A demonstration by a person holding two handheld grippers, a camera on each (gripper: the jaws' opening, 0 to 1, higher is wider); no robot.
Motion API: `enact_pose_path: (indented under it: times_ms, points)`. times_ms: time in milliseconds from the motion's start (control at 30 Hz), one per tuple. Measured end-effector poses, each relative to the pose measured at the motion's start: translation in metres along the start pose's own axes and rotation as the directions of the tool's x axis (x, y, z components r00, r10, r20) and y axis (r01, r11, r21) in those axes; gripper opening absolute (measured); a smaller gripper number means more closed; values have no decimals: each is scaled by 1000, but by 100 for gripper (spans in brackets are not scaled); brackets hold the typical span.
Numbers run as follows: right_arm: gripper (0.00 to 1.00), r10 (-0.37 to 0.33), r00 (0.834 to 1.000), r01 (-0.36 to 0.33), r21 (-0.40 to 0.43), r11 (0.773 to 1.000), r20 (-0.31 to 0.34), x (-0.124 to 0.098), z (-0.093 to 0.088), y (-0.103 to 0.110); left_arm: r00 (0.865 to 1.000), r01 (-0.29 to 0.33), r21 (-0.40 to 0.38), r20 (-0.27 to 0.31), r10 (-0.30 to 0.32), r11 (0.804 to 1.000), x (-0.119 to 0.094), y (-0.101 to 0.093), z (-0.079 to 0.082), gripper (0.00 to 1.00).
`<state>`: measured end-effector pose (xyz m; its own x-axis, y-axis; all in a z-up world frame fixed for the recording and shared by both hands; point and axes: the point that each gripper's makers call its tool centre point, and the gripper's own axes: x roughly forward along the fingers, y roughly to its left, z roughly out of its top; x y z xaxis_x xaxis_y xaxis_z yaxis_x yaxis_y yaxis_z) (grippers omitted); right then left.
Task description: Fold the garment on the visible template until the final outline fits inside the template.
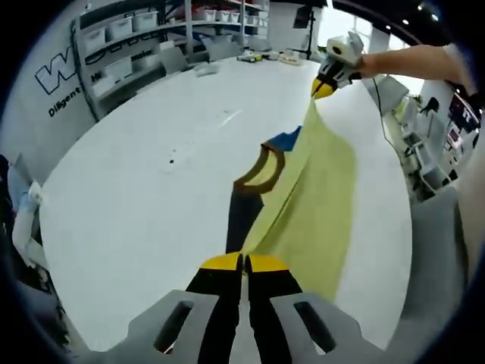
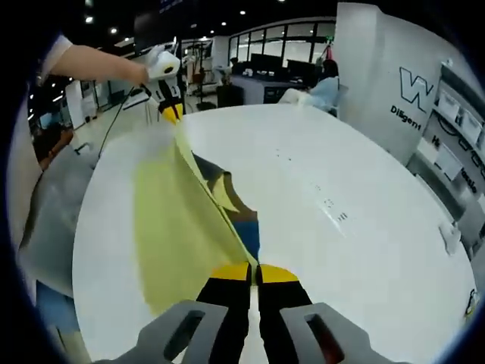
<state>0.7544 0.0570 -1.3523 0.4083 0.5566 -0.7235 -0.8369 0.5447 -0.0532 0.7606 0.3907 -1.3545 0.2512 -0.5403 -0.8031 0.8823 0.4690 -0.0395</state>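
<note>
Left tongs and right tongs, each clamped on an edge of the yellow garment, hold it stretched taut above the white worktop. Risk: uneven pull could slip the thin edge from one clamp, or let the hanging panel drape past the near worktop rim. No template outline can be made out. Open worktop lies on the shelving side.
</note>
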Motion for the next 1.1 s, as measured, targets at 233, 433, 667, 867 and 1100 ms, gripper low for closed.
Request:
enact_pose_path:
  times_ms: [233, 433, 667, 867, 1100]
  points:
    - [0, 9, 999, -7, 37, 999, -48, 24, -13, -12, 999, -10, -82, -34, 7, 997, 22, 20, -7, 1]
    - [0, 10, 997, -4, 76, 997, -74, 43, -20, -17, 998, -22, -135, -54, 15, 991, 38, 29, -15, 1]
    - [0, -15, 995, 26, 112, 993, -95, 56, -24, -24, 995, -76, -180, -70, 64, 981, 50, 42, -22, 1]
    - [12, -72, 991, 90, 164, 982, -110, 52, -36, -30, 992, -123, -252, -45, 115, 960, 42, 50, -27, 5]
    - [12, -70, 994, 84, 177, 981, -84, 37, -53, -7, 995, -100, -273, -16, 100, 957, 31, 23, -48, 11]
